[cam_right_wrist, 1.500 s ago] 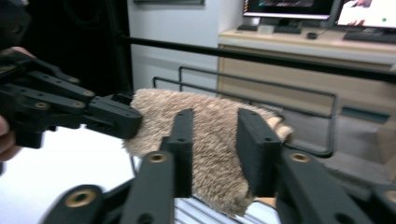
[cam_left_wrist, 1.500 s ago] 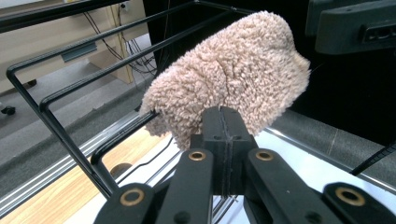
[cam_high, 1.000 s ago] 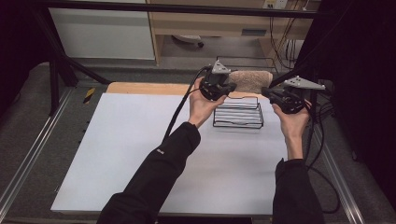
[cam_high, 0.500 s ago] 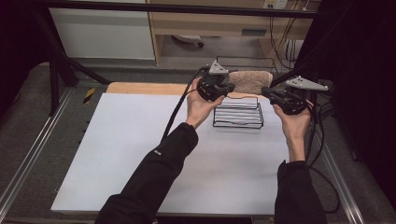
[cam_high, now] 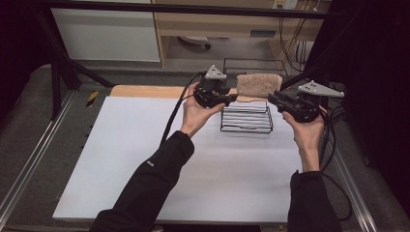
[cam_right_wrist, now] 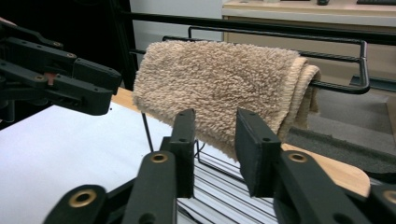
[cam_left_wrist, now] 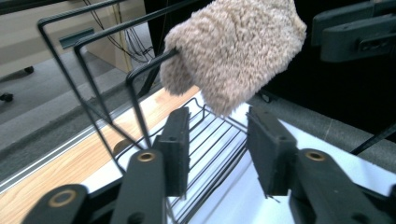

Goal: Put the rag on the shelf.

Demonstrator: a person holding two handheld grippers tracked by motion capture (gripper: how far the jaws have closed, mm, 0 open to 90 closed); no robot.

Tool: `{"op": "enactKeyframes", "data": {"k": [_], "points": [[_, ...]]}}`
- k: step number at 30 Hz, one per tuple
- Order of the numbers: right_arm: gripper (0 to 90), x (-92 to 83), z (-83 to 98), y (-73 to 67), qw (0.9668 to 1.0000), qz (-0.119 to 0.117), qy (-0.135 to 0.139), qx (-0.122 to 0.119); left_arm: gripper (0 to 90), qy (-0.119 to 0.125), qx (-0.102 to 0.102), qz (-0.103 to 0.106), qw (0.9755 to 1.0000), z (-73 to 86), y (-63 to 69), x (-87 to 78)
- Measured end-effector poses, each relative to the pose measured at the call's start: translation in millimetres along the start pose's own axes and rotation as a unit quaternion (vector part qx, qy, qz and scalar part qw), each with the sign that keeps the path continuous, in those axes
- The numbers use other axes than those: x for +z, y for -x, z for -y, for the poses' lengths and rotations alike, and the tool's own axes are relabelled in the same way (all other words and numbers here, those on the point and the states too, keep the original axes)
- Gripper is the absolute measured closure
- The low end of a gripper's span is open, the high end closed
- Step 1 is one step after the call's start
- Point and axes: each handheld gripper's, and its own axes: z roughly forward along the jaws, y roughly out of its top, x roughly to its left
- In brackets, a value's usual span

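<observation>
Both tongs have just been opening: our left gripper [cam_left_wrist: 217, 149] and right gripper [cam_right_wrist: 215, 149] gape partway, nothing pinched. Beyond them we see the black wire rack [cam_high: 246, 118] on the white table mat [cam_high: 145, 159]. Farther, the folded beige fleecy towel [cam_right_wrist: 215, 84] drapes its top rail, hiding the rail's middle.

Both forearms reach forward and each hand holds its tool level — the left tool [cam_high: 231, 98] and right tool [cam_high: 274, 98] face each other, jaws just opened, nothing gripped.
</observation>
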Motion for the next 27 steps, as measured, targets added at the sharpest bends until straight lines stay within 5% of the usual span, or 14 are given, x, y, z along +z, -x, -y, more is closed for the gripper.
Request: {"op": "enactKeyframes", "data": {"k": [14, 27], "points": [[28.2, -3.9, 6.8, -18.9, 0.9998, -0.011, -0.017, 0.004, 30.0, -0.023, -0.001, -0.021, 0.9995, 46.1, -9.4, -44.7], [8.8, 1.1, 35.8, -33.2, 0.9982, -0.032, -0.049, 0.009, 12.1, -0.052, -0.025, -0.036, 0.9977, 104.5, -21.8, -86.9]]}}
